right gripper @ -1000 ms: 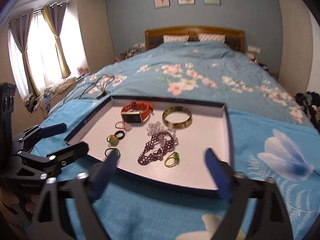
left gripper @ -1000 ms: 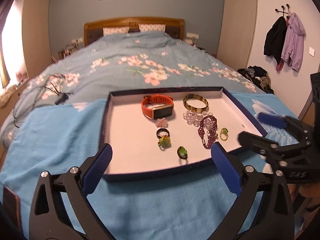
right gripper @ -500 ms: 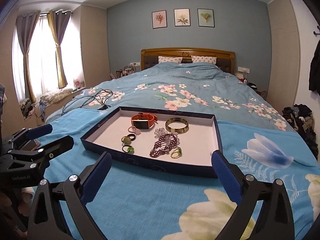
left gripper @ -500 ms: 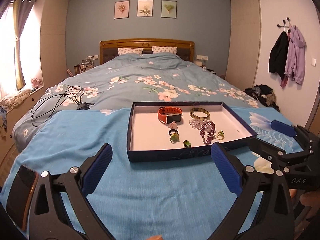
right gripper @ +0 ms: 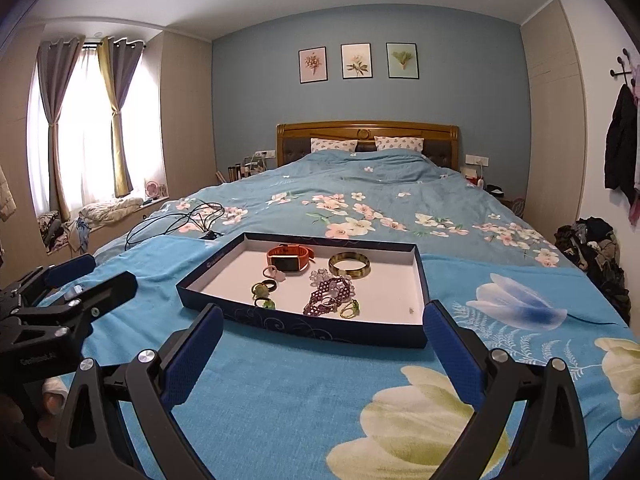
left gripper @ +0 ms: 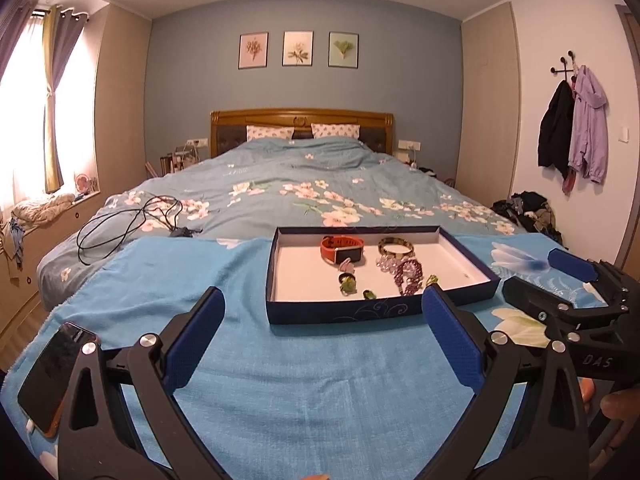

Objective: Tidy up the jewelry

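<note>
A dark blue tray (left gripper: 344, 314) (right gripper: 320, 330) with a white floor lies on the blue bedspread. In it are an orange smartwatch (left gripper: 342, 249) (right gripper: 290, 260), a gold bangle (left gripper: 395, 247) (right gripper: 349, 265), a purple beaded bracelet (left gripper: 408, 276) (right gripper: 330, 295), a clear bead bracelet (right gripper: 320, 275) and several rings (left gripper: 347, 283) (right gripper: 264, 290). My left gripper (left gripper: 322, 334) is open and empty, well short of the tray. My right gripper (right gripper: 320, 344) is open and empty, also short of the tray's near wall. Each gripper shows at the edge of the other's view.
A phone (left gripper: 54, 376) lies on the bedspread at the near left. Black cables (left gripper: 132, 220) sprawl on the bed's left side. Pillows and a wooden headboard (left gripper: 302, 120) stand far back. Clothes are piled on the floor at the right (right gripper: 592, 248).
Both grippers have pulled back and up from the tray. The tray now looks smaller and farther off, and more of the room shows. Both stayed open and empty.
</note>
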A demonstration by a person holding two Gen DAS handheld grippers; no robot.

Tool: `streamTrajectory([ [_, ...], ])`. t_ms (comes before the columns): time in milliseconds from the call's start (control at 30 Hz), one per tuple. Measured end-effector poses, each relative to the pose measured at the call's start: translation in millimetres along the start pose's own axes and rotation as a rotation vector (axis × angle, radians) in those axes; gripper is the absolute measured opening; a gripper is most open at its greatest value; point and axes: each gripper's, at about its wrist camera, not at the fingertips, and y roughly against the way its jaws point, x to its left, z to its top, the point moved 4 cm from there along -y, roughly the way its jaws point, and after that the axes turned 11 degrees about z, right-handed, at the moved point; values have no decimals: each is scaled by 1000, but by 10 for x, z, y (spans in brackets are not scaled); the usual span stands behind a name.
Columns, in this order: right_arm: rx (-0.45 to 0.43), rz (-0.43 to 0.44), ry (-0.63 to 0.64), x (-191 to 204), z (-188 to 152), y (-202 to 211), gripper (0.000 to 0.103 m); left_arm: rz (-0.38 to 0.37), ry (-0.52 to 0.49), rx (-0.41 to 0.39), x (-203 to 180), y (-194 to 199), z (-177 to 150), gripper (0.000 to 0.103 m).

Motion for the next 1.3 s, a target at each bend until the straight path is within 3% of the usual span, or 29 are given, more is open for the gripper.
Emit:
streamTrajectory([
  [400,-83,-38,7,-4,44,158,97,3,18,-87,36,235,61,97],
  [1300,-125,-41,8,-2,72,226,97,-12,29,-95,24,255,70,97],
])
